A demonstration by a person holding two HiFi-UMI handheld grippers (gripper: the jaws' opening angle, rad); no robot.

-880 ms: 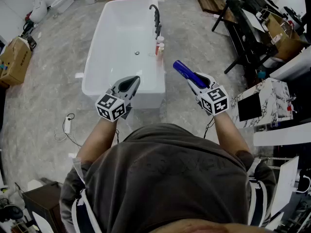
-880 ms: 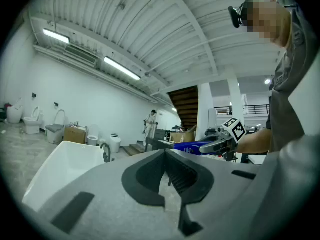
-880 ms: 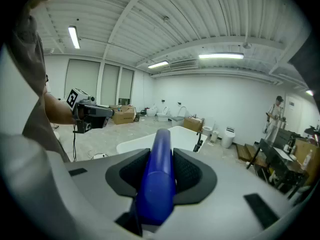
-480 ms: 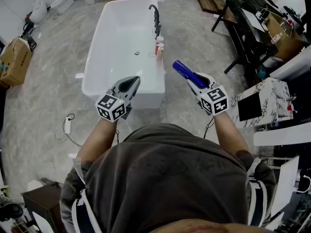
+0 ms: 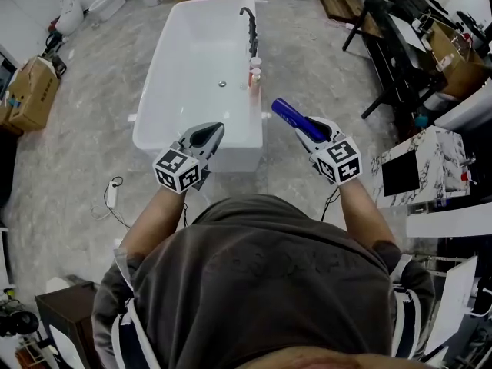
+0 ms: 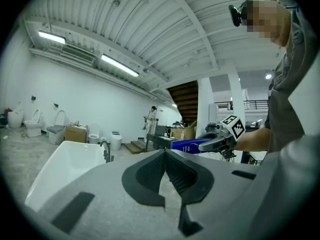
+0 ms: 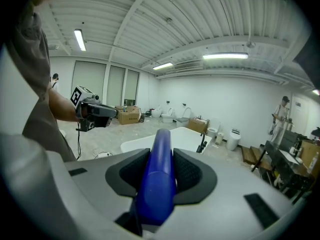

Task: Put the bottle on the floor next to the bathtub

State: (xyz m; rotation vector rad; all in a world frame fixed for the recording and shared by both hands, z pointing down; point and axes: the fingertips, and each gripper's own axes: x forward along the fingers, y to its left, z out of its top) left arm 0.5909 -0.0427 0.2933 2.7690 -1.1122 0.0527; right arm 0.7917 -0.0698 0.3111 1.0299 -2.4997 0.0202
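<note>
Across the last second we saw almost nothing change. The right tool (image 5: 311, 127) kept its clench on the blue bottle (image 5: 290, 114). The bottle's free end still stuck out ahead of that tool, toward the near corner of the bathtub (image 5: 152, 91). Only the head view drifted a little, so the tub and the floor (image 5: 296, 60) slid slightly in the picture while both tools held their places in front of us.

In the right gripper view the bottle lay lengthwise between the pads, both pressed on its sides, with the tub ahead of and below the tool. The left tool (image 5: 209, 133) stayed beside the right one, well apart from it, its jaws closed on each other with nothing between them. Two small bottles (image 5: 254, 71) and the black faucet (image 5: 247, 20) stood at the tub's edge, further ahead of the right tool and untouched.

We judged that the task had not advanced in this stretch: the bottle was up in the air, carried, not yet lowered. The bare strip of floor along the tub's side, ahead of and below the right tool, looked free to take it. The next move therefore called for bringing that tool down there and setting the bottle on its base before letting go.
</note>
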